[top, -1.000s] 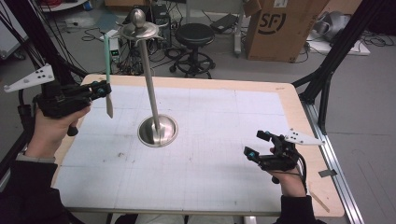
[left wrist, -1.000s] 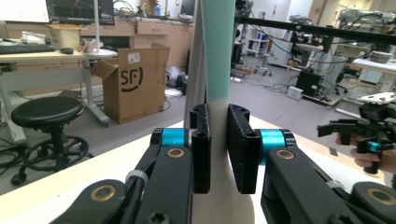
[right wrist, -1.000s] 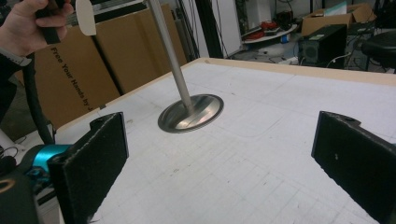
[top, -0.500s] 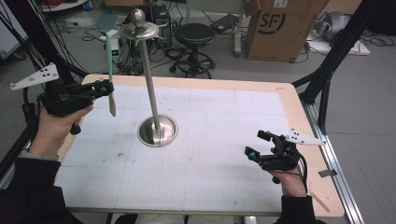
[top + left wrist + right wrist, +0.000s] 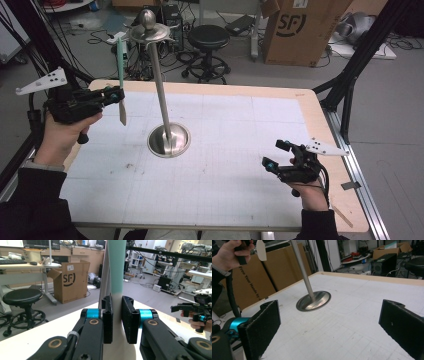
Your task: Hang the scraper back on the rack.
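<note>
A tall steel stand (image 5: 159,82) with a round base (image 5: 169,140) (image 5: 314,300) and a dish top stands at the mat's centre left. My left gripper (image 5: 114,95) (image 5: 117,318) is shut on a flat knife-shaped utensil (image 5: 120,75) (image 5: 116,267) with a teal handle pointing up and a pale blade pointing down. It hangs upright to the left of the stand's pole, above the mat. My right gripper (image 5: 276,155) (image 5: 329,330) is open low over the mat's right side, with nothing between its jaws.
The wooden table (image 5: 320,120) carries a white gridded mat (image 5: 235,150). Behind it stand a black stool (image 5: 204,37), a cardboard box (image 5: 295,27) and cables on the floor. A black frame leg (image 5: 350,80) rises at the right.
My left gripper has carried the utensil to the right, nearer the stand's pole. The right gripper has stayed put.
</note>
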Tool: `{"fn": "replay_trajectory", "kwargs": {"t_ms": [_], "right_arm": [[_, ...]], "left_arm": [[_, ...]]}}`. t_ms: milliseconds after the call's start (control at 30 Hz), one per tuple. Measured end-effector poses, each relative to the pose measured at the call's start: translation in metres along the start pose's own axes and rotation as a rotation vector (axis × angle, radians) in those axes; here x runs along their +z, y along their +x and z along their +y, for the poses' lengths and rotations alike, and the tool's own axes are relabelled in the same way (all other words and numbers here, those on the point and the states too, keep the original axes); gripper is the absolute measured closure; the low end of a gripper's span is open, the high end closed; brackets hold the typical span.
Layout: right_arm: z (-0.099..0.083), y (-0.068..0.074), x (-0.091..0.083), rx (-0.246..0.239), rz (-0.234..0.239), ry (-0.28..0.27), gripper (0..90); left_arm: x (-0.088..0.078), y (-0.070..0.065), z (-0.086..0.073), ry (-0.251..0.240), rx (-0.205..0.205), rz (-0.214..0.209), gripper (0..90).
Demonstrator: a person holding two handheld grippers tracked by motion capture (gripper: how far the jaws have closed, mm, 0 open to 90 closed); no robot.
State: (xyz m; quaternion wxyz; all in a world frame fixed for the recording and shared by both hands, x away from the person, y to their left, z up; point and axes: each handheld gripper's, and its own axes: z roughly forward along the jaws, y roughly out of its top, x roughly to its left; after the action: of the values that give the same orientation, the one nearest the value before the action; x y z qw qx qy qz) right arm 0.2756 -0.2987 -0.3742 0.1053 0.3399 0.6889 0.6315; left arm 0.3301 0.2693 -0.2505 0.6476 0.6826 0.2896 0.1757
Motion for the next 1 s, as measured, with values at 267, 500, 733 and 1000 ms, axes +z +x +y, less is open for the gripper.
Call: {"fn": "replay_trajectory", "kwargs": {"t_ms": [267,500,733,1000], "right_arm": [[0.0,0.0,0.0,0.002,0.001,0.002,2.5],[-0.001,-0.001,-0.002,0.005,-0.004,0.0,2.5],[-0.001,0.0,-0.005,0.002,-0.004,-0.005,2.5],[-0.001,0.001,-0.009,-0.003,-0.017,-0.01,2.5]], "left_arm": [[0.008,-0.001,-0.002,-0.003,-0.007,-0.008,79.9],[0.012,-0.002,-0.005,-0.024,-0.014,-0.009,74.2],[0.015,-0.005,-0.022,-0.049,0.007,-0.02,55.6],[0.034,-0.028,-0.051,0.033,0.121,-0.129,25.4]]}}
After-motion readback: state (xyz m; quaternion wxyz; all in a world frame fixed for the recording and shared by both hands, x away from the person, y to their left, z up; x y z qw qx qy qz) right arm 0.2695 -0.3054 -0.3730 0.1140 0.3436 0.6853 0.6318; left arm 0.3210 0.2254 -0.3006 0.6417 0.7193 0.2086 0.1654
